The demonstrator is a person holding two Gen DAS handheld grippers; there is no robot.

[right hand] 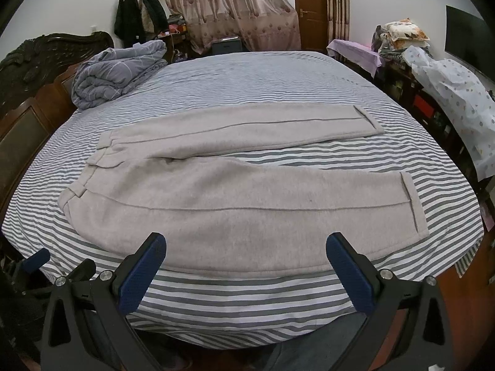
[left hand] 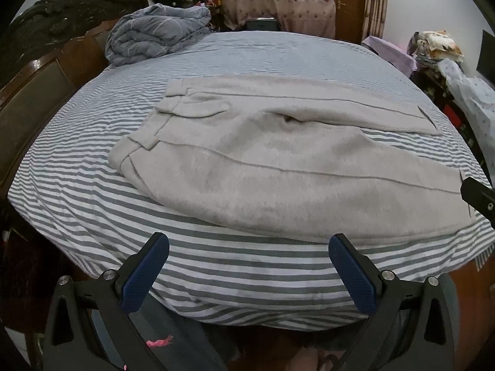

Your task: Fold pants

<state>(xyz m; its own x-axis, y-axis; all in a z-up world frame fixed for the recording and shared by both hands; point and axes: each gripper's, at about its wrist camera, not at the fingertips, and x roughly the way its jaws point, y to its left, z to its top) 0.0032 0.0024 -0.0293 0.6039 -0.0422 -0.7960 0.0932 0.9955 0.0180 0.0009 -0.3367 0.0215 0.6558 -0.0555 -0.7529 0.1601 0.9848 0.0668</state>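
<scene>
**A:** What is on the bed (right hand: 278, 293)?

**B:** Grey pants (right hand: 235, 198) lie flat across a striped sheet. The waist is at the left, near the headboard (right hand: 27, 130). The two legs run to the right and spread apart, with sheet showing between them. The near leg lies close to the bed's near edge. A bundled quilt (right hand: 114, 71) sits at the far left corner, well apart from the pants.

**A:** And the grippers?

**B:** Both hang over the near edge, short of the cloth. The left gripper (left hand: 249, 273) has its blue pads (left hand: 145, 275) spread wide and holds nothing. The right gripper (right hand: 246, 273) is the same: spread wide, empty.

**A:** So no fold has been made?

**B:** It looks that way. The pants are fully spread, one layer, legs apart.

**A:** How should the first fold go?

**B:** Probably one leg over the other. I would pinch the near leg at two points along its near edge: the left gripper toward the waist, the right toward the cuff (right hand: 413, 207). Take only the pants, not the sheet beneath. Lift both ends together, keep the cloth taut, and lay the near leg onto the far leg so the cuffs and seams line up.

**A:** Any risk?

**B:** The fabric looks thick and soft, so the middle may sag and wrinkle if the ends rise unevenly.
</scene>
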